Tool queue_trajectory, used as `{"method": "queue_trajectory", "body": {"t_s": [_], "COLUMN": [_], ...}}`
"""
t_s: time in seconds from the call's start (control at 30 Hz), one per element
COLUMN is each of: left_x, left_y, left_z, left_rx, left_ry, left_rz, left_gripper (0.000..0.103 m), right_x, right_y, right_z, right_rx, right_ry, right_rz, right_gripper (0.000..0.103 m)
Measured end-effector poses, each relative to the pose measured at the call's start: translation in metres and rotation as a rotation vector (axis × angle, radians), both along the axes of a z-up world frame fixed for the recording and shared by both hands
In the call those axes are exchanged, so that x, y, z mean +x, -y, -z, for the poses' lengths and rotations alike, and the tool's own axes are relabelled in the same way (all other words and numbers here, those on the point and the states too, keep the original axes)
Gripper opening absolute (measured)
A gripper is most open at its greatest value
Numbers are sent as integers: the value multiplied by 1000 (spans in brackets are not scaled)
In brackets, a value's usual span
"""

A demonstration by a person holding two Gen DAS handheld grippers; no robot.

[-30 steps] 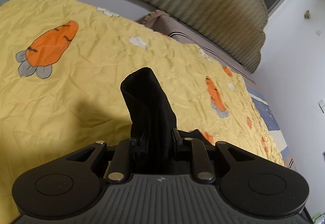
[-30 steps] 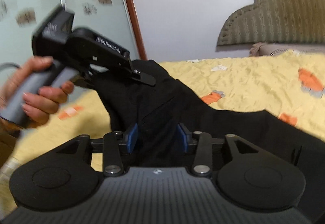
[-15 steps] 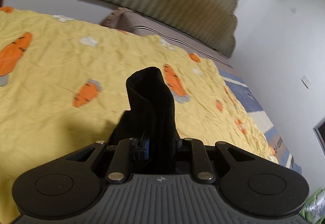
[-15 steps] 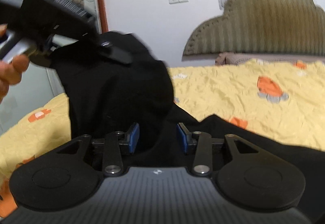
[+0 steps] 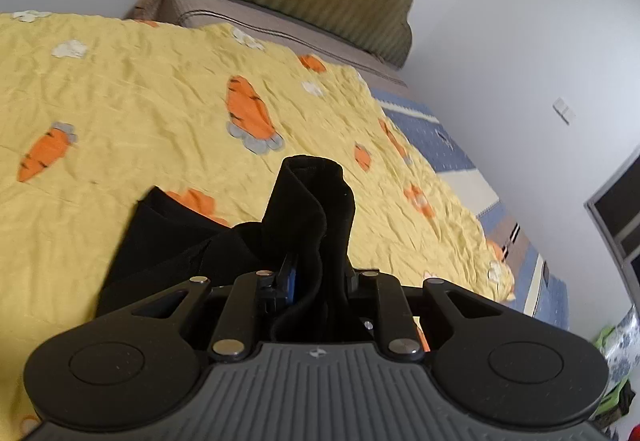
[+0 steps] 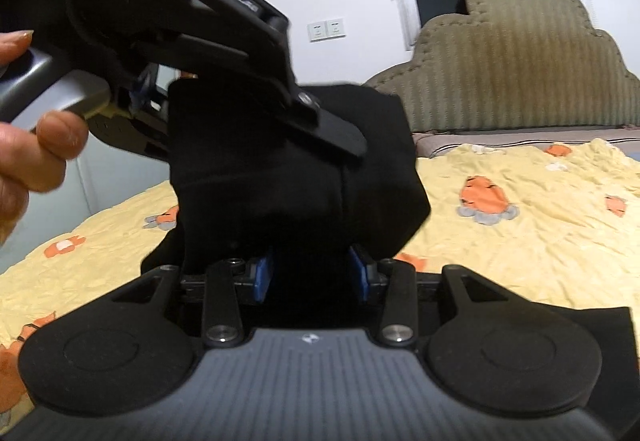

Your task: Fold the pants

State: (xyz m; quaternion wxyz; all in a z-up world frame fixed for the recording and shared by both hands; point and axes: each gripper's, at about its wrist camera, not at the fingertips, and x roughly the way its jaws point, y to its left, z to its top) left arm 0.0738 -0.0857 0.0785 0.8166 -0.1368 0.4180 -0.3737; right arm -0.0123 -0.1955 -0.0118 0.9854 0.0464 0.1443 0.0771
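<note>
The black pants (image 5: 312,209) stand up in a bunched fold from my left gripper (image 5: 318,277), which is shut on them. More of the pants (image 5: 168,237) trail down onto the yellow carrot-print quilt (image 5: 120,89). In the right wrist view my right gripper (image 6: 312,273) is shut on a thick wad of the same pants (image 6: 288,181), with a blue pad on each side. There the left gripper (image 6: 340,143) hangs just above and ahead, held by a hand (image 6: 36,145), and the fabric drapes from it. A further part of the pants (image 6: 600,325) lies at lower right.
A padded olive headboard (image 6: 520,73) stands at the bed's far end, with a brown striped pillow (image 5: 248,21) below it. The quilt (image 6: 520,241) covers the bed. A blue and white mat (image 5: 432,129) lies beside the bed. Wall sockets (image 6: 326,29) sit on the white wall.
The left gripper has swung toward the right side of the bed with the pants and now sits close above the right gripper. The right gripper has turned toward the headboard, still gripping.
</note>
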Motion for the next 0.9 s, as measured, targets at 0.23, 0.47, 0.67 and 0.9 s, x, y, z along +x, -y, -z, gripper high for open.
{"method": "queue_trajectory", "body": {"t_s": [0.23, 0.47, 0.67, 0.9], "left_x": [-10, -17, -26, -30], "left_y": [40, 84, 126, 164], "left_z": [2, 12, 37, 70], "left_rx": [14, -4, 21, 53], "left_ry": [0, -11, -20, -53], "left_rz": [40, 50, 52, 46], "left_gripper": [18, 18, 18, 18], "right_x": [-18, -37, -46, -53], "right_y": [30, 61, 93, 122], "right_z": [3, 4, 13, 31], "right_rx": [4, -20, -33, -26], "right_ry": [6, 7, -53, -133], "right_rz": [46, 91, 135, 192], "right_gripper": [38, 38, 38, 39]}}
